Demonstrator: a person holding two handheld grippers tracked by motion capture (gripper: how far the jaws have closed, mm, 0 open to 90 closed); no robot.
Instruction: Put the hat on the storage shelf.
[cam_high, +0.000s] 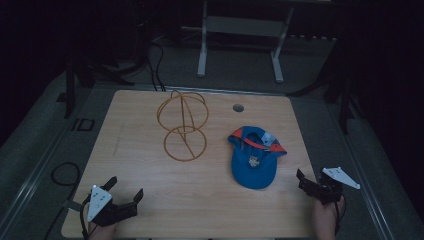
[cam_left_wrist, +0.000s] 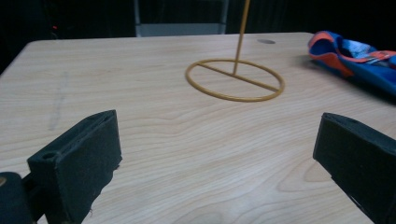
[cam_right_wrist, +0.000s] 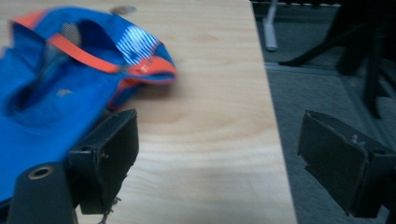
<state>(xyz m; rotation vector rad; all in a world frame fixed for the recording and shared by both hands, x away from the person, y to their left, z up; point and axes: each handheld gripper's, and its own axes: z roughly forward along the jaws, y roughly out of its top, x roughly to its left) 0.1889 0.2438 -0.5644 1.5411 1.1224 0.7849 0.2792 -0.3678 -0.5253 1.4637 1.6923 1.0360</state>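
Blue cloth cap with orange trim: lies upside down on the light wooden desk, right of centre in the high view, brim toward the lower frame; inner band and label visible. In the right gripper view it sits at upper left, blurred.

Yellow wire stand with ring base and looped top: upright, centre of the high view, left of the cap and apart from it.

Right gripper: lower right of the high view at the desk edge, near the cap; jaws wide apart, empty.

Left gripper: lower left; jaws wide apart, empty.
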